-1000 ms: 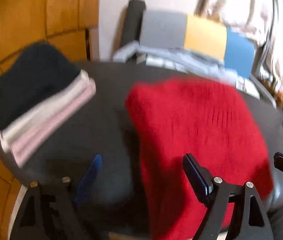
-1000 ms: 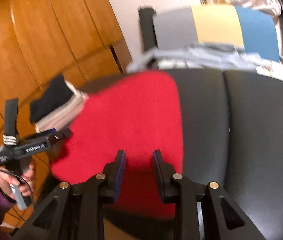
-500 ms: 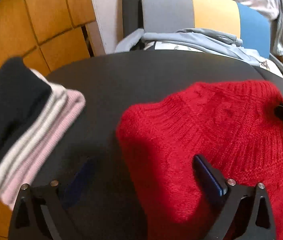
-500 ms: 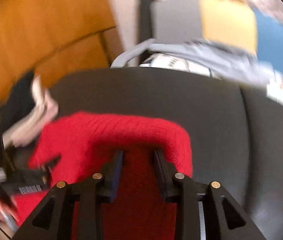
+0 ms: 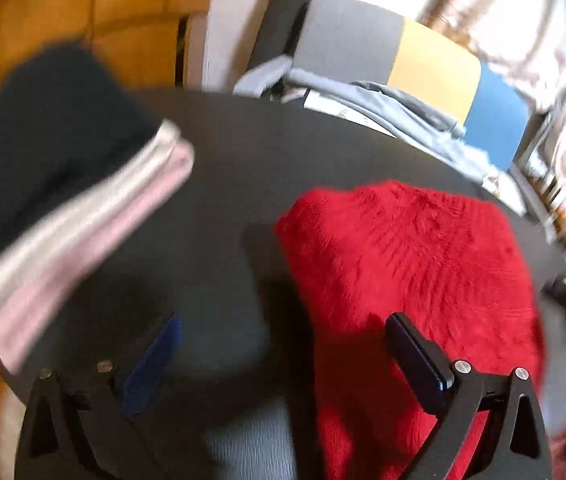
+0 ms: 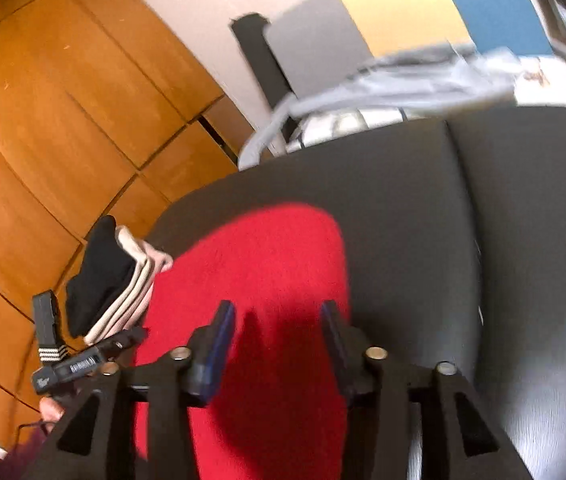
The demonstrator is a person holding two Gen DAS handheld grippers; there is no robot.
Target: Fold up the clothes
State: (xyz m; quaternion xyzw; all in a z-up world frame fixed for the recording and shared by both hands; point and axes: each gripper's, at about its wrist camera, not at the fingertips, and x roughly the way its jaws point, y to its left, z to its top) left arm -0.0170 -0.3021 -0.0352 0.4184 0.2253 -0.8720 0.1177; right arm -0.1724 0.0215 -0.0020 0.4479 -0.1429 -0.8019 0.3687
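While both sets of jaws stand apart, nothing is clamped between them. Left gripper (image 5: 279,356): jaws at their widest, one blue pad over the bare dark seat cushion (image 5: 211,184), the other over the near left part of the folded red sweater (image 5: 411,264); neither pad presses on cloth. Right gripper (image 6: 279,344): jaws have just been opening and stand about half apart, with the red sweater (image 6: 267,264) lying below the gap but not pinched by the blue pads (image 6: 219,344).

The sweater lies flat as a folded block on the cushion, toward its front edge and right of the middle in the left wrist view. In the right wrist view it covers the front left part of the cushion, and a seam (image 6: 463,208) to its right separates this cushion (image 6: 395,184) from a neighbouring one.

At the cushion's left edge sits a stack of folded clothes (image 5: 63,184): a dark garment on top, pale grey and pink layers beneath; it lies near the sweater, but whether they touch cannot be told.

Beyond the back edge, a chair back (image 5: 395,52) in grey, yellow and blue panels carries loose grey clothing (image 5: 363,100). Wooden cabinet doors (image 6: 63,112) fill the left background. A hand (image 6: 51,408) grips the left tool's handle at the lower left of the right wrist view.
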